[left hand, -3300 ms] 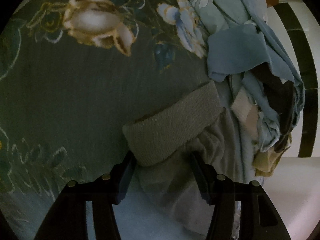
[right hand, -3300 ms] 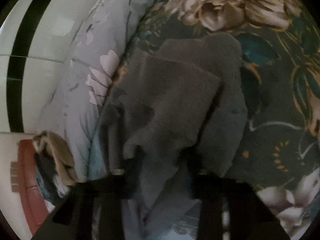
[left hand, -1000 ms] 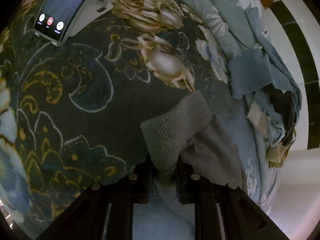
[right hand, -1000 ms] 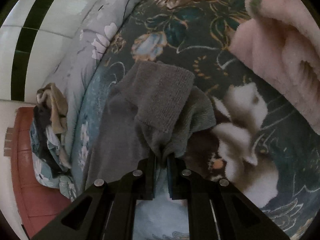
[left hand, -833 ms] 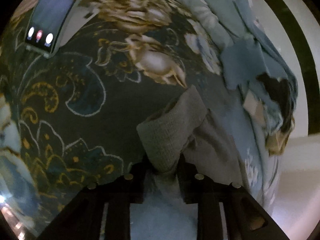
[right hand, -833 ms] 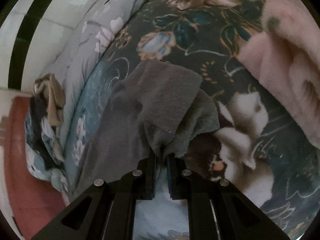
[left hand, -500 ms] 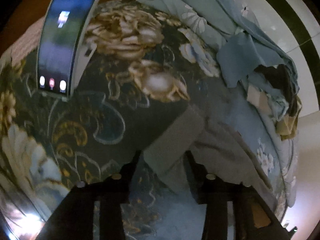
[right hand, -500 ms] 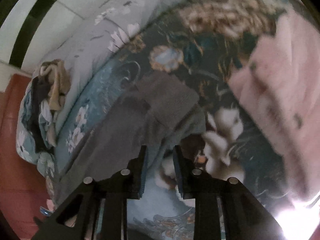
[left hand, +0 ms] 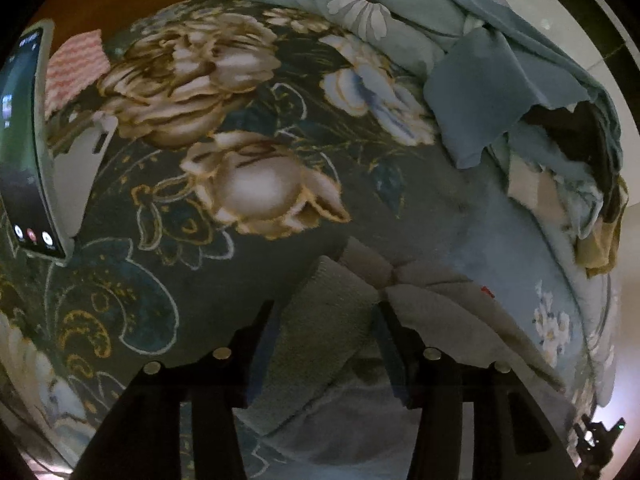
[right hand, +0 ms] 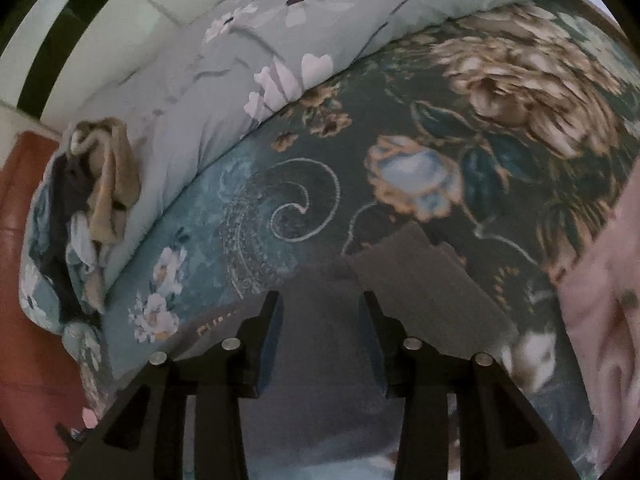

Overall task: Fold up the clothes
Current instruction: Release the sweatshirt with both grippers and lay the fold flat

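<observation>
A grey knitted garment [left hand: 420,304] lies flat on the dark floral blanket [left hand: 168,264]. Its ribbed cuff [left hand: 320,320] sits between the fingers of my left gripper [left hand: 324,320], which is open above it. In the right wrist view the same grey garment [right hand: 416,288] lies folded flat on the blanket [right hand: 280,200]. My right gripper [right hand: 320,316] is open, its jaws apart over the garment's near edge. Neither gripper holds cloth.
A phone [left hand: 24,148] stands propped at the left. A heap of blue, black and tan clothes [left hand: 568,160] lies on the pale floral duvet [right hand: 224,80], also in the right wrist view [right hand: 92,184]. A pink blanket [right hand: 604,320] lies at the right.
Both grippers held the grey garment shut a second ago; both have opened, let it drop flat on the blanket, and pulled back and up.
</observation>
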A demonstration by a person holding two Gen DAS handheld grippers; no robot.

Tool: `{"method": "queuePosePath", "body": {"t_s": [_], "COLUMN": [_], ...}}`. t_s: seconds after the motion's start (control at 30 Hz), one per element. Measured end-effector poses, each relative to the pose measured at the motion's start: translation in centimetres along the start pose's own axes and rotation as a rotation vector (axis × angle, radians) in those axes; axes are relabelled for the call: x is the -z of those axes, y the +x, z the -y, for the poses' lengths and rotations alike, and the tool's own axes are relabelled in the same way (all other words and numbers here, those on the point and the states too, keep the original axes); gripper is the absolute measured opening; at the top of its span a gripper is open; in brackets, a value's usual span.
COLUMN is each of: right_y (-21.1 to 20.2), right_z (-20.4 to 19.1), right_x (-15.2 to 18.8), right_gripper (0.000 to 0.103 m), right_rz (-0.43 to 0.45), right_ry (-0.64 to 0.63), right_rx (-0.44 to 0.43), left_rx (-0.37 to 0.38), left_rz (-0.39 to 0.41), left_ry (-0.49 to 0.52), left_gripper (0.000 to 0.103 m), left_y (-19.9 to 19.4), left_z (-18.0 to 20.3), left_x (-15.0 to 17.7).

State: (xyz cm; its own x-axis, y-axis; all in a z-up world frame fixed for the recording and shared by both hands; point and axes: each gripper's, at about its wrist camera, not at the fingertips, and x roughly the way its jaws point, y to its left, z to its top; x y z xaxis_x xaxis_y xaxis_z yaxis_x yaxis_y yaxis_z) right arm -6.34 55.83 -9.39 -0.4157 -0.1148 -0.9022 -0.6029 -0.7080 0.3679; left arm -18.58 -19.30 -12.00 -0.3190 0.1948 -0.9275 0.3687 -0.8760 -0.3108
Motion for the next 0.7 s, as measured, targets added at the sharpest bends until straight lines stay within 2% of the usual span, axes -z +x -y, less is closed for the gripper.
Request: {"method": "queuePosePath", "body": {"t_s": [0.2,0.3,0.33,0.37,0.4,0.43,0.47,0.5,0.6,0.7], "right_y": [2.5,3.6,3.7,3.8,3.8,3.8,3.7,3.7,3.3,1.7], "right_z": [-0.9,-1.0,-1.2,-1.5,-1.8,-2.1,-2.4,-2.7,-3.2,-3.2], "right_x": [-0.9,-0.7,-0.6,-0.4,-0.2,0.0,0.1,0.3,0.8,-0.1], "right_gripper": [0.041,0.041,0.041,0.041,0.038,0.032,0.008,0.003,0.001,0.001], "right_rz": [-0.036,-0.067,-0.074,-0.075,-0.071,-0.067,-0.063,-0.058,-0.042,0.016], "right_ry": [-0.088,-0.118,-0.134,-0.159,-0.186,-0.213,-0.24,-0.263,-0.312,-0.285], "right_rx": [0.104,0.128,0.134,0.147,0.164,0.181,0.199,0.211,0.225,0.197], "left_rx": [0.046,0.024,0.022,0.028,0.044,0.062,0.084,0.102,0.124,0.14], "left_rz": [0.015,0.02,0.022,0.025,0.029,0.037,0.049,0.06,0.115,0.17], "left_ry": [-0.008,0.041,0.054,0.063,0.063,0.056,0.046,0.04,0.046,0.042], "left_gripper": [0.047,0.027,0.015,0.012,0.011,0.008,0.005,0.004,0.0,0.0], "left_y": [-0.1,-0.2,-0.4,-0.5,-0.6,-0.9,-1.2,-1.5,-3.1,-4.6], "left_z": [0.2,1.3,1.5,1.7,1.9,1.9,1.9,2.0,2.3,2.5], "left_x": [0.3,0.3,0.2,0.2,0.2,0.1,0.1,0.1,-0.4,-1.6]}}
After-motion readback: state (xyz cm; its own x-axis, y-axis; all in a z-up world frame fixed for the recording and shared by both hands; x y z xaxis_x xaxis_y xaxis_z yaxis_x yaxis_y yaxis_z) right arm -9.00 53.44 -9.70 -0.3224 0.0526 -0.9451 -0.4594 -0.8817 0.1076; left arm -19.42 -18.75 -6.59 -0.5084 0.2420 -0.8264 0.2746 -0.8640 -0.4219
